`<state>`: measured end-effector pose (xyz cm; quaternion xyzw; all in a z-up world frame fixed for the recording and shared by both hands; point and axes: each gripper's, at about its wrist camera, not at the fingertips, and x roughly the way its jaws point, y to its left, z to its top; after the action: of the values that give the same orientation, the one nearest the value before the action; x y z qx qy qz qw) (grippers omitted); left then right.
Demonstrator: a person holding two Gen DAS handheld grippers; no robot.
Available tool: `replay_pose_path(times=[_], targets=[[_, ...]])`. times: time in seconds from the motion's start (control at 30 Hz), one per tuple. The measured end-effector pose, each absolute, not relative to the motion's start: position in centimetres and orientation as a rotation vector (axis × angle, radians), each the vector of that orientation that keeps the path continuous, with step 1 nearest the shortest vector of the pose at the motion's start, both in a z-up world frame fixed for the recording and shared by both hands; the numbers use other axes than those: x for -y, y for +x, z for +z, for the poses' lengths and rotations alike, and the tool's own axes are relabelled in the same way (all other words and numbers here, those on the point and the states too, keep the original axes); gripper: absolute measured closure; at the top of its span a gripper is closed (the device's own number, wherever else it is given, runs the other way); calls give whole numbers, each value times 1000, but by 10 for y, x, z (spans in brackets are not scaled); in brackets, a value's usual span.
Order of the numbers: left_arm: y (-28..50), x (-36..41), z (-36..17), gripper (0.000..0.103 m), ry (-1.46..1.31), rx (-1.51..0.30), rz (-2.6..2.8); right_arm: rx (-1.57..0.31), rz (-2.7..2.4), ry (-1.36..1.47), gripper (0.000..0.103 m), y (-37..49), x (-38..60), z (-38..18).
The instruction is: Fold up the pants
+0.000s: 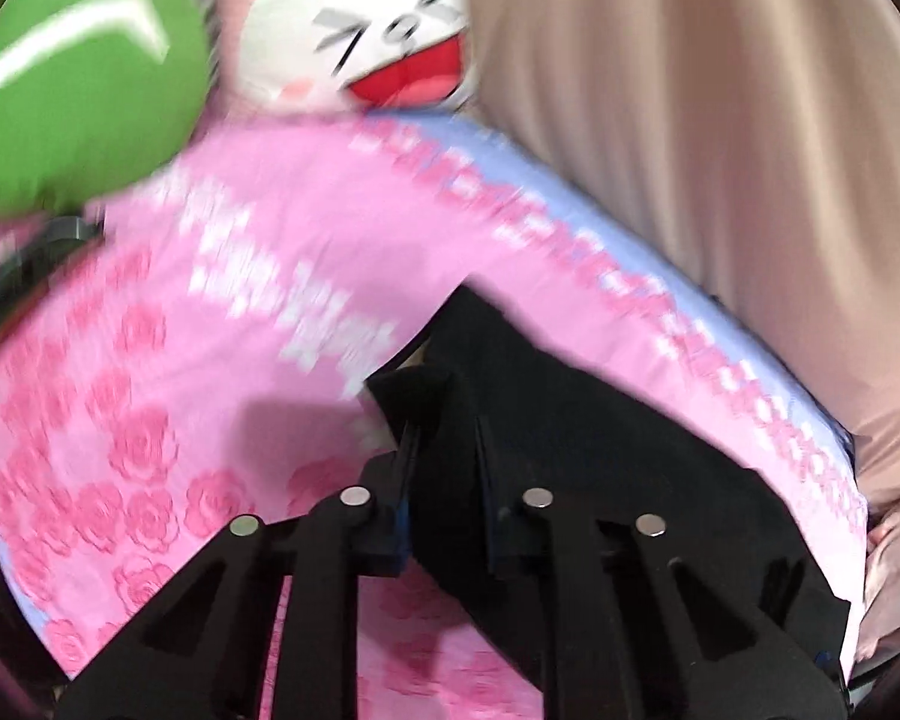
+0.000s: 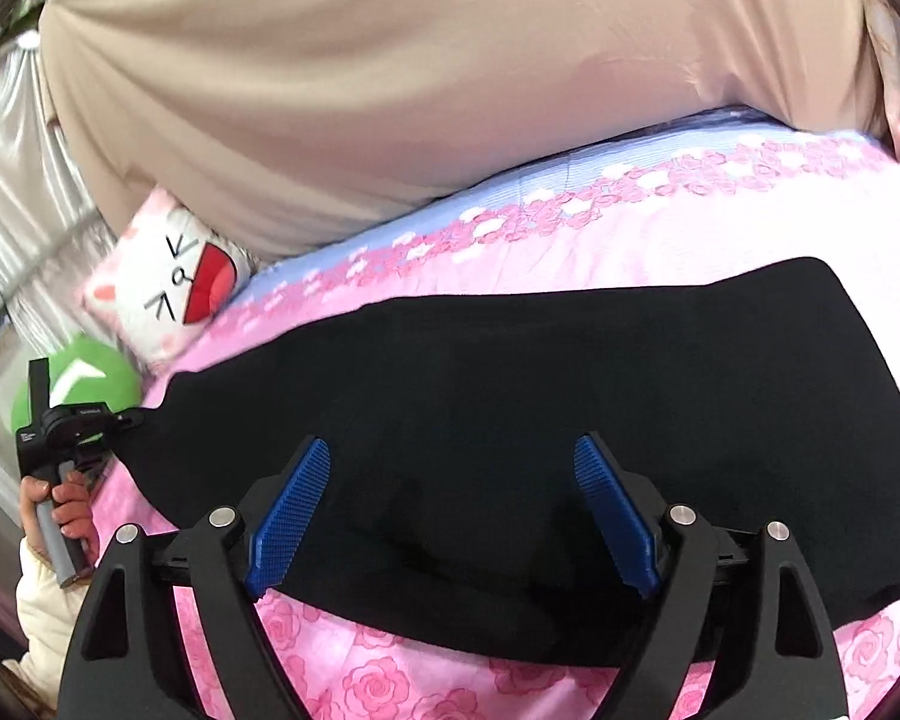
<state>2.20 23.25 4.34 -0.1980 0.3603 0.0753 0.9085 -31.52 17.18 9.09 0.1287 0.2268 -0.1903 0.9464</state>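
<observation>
Landmark: pink bedsheet (image 2: 690,228), rose print, with a pale blue band (image 2: 510,180) along its far edge, bordered by a strip of pink and white flowers. Beige quilt (image 2: 390,90) is bunched up beyond that band, resting on it. White cat-face cushion (image 2: 168,294), open red mouth, sits at the sheet's far-left corner, pressed against the quilt. Green plush ball (image 2: 78,378) with a white chevron mark is just beside the cushion, at the sheet's left edge. Silvery satin curtain (image 2: 12,180) hangs past the sheet's left side. Left wrist view is motion-blurred; it shows the same cushion (image 1: 360,36), ball (image 1: 84,96) and quilt (image 1: 720,120).
</observation>
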Motion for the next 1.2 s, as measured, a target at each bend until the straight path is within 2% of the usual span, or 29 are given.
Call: replay_pose_path(times=[0.27, 0.43, 0.63, 0.9, 1.0, 1.03, 1.07, 1.1, 1.13, 1.2], targets=[[1, -97, 166, 90, -99, -531, -33, -379, -303, 419, 21, -331, -146, 96], [-20, 11, 197, 90, 34, -478, -221, -336, -350, 397, 21, -352, -141, 107], [-41, 126, 165, 90, 139, -555, -424, -288, -487, 367, 21, -405, -117, 126], [-48, 230, 42, 90, 304, -817, -511, -244, -611, 388, 21, -471, -89, 136], [-56, 240, 10, 79, 336, -906, -536, -256, -619, 381, 21, -478, -88, 136], [-63, 239, 11, 58, 336, -896, -553, -261, -617, 379, 21, -477, -86, 137], [-68, 235, 12, 32, 332, -879, -565, -267, -614, 375, 21, -477, -86, 137], [-78, 229, 22, 21, 320, -836, -585, -271, -611, 370, 21, -477, -86, 138], [-83, 223, 29, 17, 313, -798, -593, -276, -607, 363, 21, -475, -86, 140], [-93, 202, 52, 17, 307, -718, -593, -285, -569, 363, 21, -468, -85, 146]])
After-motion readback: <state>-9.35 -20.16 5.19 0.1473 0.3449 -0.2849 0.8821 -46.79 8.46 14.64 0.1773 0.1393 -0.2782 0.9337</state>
